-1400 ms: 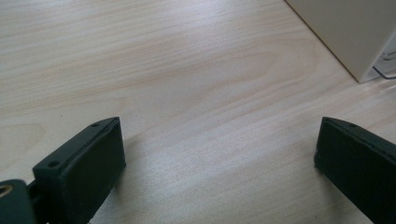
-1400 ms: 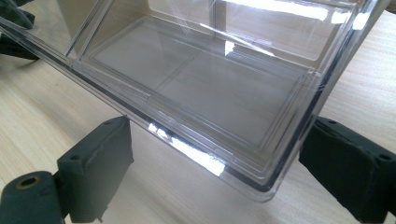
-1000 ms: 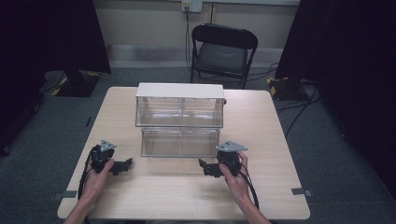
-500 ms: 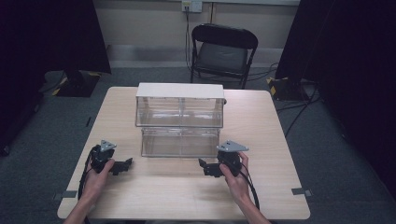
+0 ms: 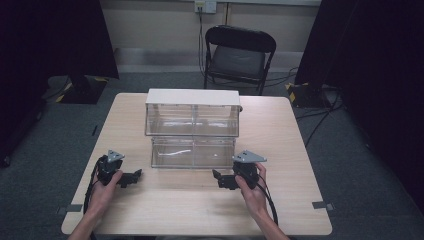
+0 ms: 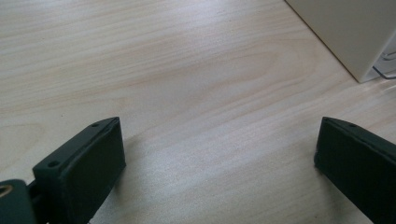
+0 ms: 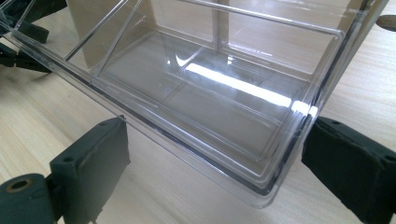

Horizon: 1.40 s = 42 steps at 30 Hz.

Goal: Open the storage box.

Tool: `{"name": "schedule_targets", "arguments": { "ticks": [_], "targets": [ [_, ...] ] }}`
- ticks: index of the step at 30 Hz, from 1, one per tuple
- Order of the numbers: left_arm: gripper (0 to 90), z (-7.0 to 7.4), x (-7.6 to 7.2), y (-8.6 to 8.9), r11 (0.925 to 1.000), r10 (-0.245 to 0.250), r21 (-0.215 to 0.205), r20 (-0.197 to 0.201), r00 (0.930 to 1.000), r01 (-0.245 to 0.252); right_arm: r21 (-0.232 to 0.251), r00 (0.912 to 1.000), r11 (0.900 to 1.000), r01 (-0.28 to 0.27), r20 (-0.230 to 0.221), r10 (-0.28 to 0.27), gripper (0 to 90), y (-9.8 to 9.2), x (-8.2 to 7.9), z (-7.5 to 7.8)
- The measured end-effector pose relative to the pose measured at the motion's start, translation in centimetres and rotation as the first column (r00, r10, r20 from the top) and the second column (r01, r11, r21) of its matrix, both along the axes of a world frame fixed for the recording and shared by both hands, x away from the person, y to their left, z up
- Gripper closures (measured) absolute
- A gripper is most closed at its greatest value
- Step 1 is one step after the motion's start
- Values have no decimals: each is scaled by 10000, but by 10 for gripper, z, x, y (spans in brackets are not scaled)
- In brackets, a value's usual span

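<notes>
A wooden table [image 5: 280, 215] stands on a grey floor. In the high view two hands come in from the near edge of the table, and each hand holds a black gripper.

On the left, the left gripper [image 5: 131, 177] rests on the table near the near left corner. It lies just left of the drawer and a little nearer to the person, and it does not touch it. In the left gripper view its two black jaws stand wide apart. Bare wood lies between them, so this gripper is loose and holds nothing. A pale corner of the box [image 6: 348, 35] shows at the top right of that view.

In the middle of the table stands a clear plastic box [image 5: 192, 97] with a pale flat top. Its lower drawer [image 5: 192, 151] is pulled out toward the person. It sticks out past the front of the box.

On the right, the right gripper [image 5: 218, 179] rests on the table just in front of the drawer's right end. In the right gripper view the near corner of the drawer [image 7: 261, 184] sits between the two jaws. The jaws have just been opening, and a gap shows on the left side, so they do not squeeze the drawer. The drawer has clear walls inside that split it into parts.

Behind the table, by the far wall, stands a black folding chair [image 5: 239, 52].
</notes>
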<state>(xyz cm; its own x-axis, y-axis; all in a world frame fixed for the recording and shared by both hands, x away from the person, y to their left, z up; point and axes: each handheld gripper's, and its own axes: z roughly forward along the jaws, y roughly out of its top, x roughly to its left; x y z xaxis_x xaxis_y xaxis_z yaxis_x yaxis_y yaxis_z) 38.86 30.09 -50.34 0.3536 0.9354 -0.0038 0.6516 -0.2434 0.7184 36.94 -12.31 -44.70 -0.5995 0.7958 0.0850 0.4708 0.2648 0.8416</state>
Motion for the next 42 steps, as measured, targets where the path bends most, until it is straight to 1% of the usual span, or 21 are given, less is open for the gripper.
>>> {"name": "schedule_targets", "arguments": {
  "ticks": [4,7,8,12,20,22,26,28,42],
  "targets": [
    [13,0,0,0,10000,-1,-2,-1,10000,1,-23,10000,10000,4,-47,-4,69,0,0,1],
    [13,0,0,0,10000,3,7,0,10000,-3,-24,10000,10000,-13,-26,13,68,0,0,1],
    [14,0,0,0,10000,4,7,4,10000,-4,-26,10000,10000,-46,52,47,66,0,0,2],
    [13,0,0,0,10000,4,1,3,10000,-4,57,10000,10000,-17,17,17,63,0,0,5],
    [13,0,0,0,10000,-6,6,0,10000,6,26,10000,10000,-68,46,68,58,0,1,6],
    [13,0,0,0,10000,3,7,4,10000,-3,20,10000,10000,-42,-14,42,57,0,1,6],
    [13,0,0,0,10000,-4,4,0,10000,4,124,10000,9999,31,68,-32,55,0,2,9],
    [13,0,0,0,10000,-6,5,1,10000,6,101,10000,9999,39,56,-40,55,1,2,8],
    [13,0,0,0,10000,4,11,0,10000,-4,207,10000,9998,54,-27,-54,22,3,5,10]
  ]
}}
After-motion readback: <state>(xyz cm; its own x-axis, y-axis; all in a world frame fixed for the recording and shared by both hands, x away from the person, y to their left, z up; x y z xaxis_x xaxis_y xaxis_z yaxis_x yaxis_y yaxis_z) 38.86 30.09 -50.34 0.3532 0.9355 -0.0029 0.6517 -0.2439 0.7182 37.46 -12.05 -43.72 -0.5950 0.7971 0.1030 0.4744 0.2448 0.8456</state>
